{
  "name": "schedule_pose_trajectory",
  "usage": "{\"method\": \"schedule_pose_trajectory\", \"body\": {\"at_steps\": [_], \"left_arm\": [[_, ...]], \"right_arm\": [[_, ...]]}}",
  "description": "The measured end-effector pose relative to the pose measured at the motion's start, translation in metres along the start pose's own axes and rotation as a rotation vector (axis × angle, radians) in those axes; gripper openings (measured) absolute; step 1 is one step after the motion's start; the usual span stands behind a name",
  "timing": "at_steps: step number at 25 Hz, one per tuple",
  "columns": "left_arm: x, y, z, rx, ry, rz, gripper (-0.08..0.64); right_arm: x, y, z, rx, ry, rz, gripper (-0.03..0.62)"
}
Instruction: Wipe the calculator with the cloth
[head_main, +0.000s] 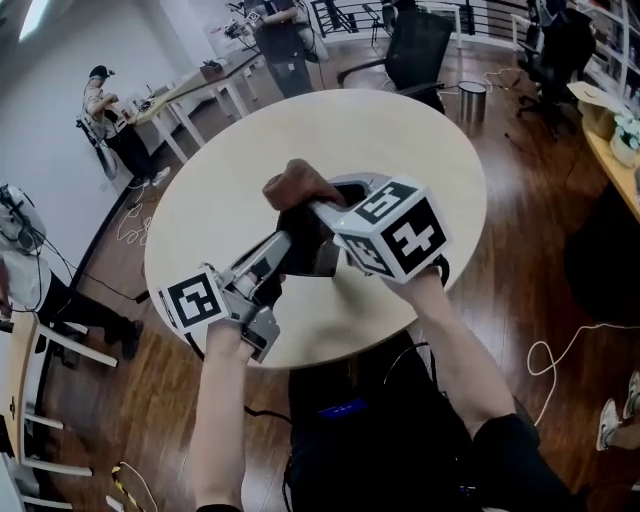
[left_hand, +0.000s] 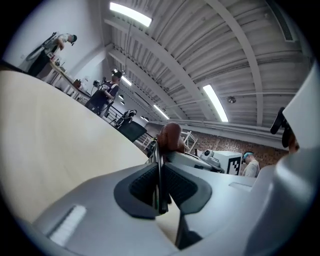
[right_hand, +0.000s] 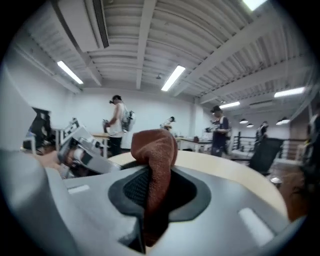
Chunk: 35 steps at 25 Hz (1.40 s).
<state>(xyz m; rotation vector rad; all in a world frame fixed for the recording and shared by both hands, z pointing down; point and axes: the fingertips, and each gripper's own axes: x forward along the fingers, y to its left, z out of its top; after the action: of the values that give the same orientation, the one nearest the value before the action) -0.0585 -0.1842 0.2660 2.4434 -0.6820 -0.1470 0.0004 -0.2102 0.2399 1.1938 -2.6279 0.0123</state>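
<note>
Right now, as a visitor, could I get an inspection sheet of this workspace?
Surface: round beige table, its visible top bare.
Job's things: brown cloth and thin dark calculator, both held up over the table.
Clutter: nothing seen.
Claws: left claw shut on the calculator; right claw shut on the cloth.
Cables: white cable looped on the floor at right.
Surroundings: wooden floor, office chair, desks, people at them.

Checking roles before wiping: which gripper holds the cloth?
The right gripper, shut on the brown cloth; the left gripper pinches the thin dark calculator instead.
</note>
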Motion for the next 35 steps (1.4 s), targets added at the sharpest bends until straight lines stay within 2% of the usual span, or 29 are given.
{"method": "schedule_pose_trajectory", "body": {"at_steps": [2, 4, 6, 8, 12, 16, 18, 21, 23, 27, 29, 32, 33, 35], "left_arm": [[-0.003, 0.007, -0.002, -0.049, -0.012, 0.004, 0.048], [-0.006, 0.010, -0.001, -0.078, -0.029, 0.012, 0.049], [-0.004, 0.008, 0.001, -0.102, -0.052, -0.001, 0.048], [-0.002, 0.008, -0.003, -0.134, -0.071, -0.008, 0.048], [-0.007, 0.020, -0.006, -0.225, -0.119, 0.012, 0.049], [-0.014, 0.026, -0.001, -0.264, -0.153, 0.000, 0.049], [-0.014, 0.027, 0.000, -0.268, -0.157, -0.004, 0.049], [-0.013, 0.024, 0.000, -0.265, -0.158, -0.014, 0.049], [-0.014, 0.020, 0.001, -0.240, -0.151, -0.022, 0.049], [-0.011, 0.005, -0.004, -0.113, -0.108, -0.027, 0.049], [-0.011, 0.004, -0.004, -0.059, -0.090, -0.009, 0.049], [-0.016, 0.009, -0.002, -0.101, -0.103, 0.001, 0.049], [-0.017, 0.011, -0.003, -0.135, -0.114, -0.002, 0.049], [-0.017, 0.015, -0.002, -0.219, -0.144, -0.016, 0.049]], "right_arm": [[-0.012, -0.020, -0.001, -0.055, 0.001, -0.129, 0.064], [-0.017, -0.015, 0.006, -0.080, -0.019, -0.130, 0.064], [-0.013, 0.001, 0.009, -0.089, -0.021, -0.084, 0.064], [-0.004, 0.018, -0.002, -0.115, 0.025, -0.044, 0.064], [-0.002, 0.066, -0.035, -0.256, 0.149, 0.035, 0.064], [-0.016, 0.111, -0.064, -0.372, 0.259, 0.191, 0.064], [-0.024, 0.103, -0.058, -0.338, 0.230, 0.209, 0.064], [-0.029, 0.067, -0.013, -0.232, 0.082, 0.122, 0.064], [-0.021, 0.059, 0.009, -0.197, 0.025, 0.103, 0.064], [0.009, 0.064, 0.003, -0.228, 0.100, 0.156, 0.064], [0.015, 0.042, 0.004, -0.206, 0.106, 0.097, 0.064], [0.011, -0.006, 0.008, -0.142, 0.090, -0.083, 0.064], [0.007, -0.011, 0.007, -0.106, 0.071, -0.099, 0.064], [0.002, 0.000, 0.009, -0.020, 0.015, -0.046, 0.064]]}}
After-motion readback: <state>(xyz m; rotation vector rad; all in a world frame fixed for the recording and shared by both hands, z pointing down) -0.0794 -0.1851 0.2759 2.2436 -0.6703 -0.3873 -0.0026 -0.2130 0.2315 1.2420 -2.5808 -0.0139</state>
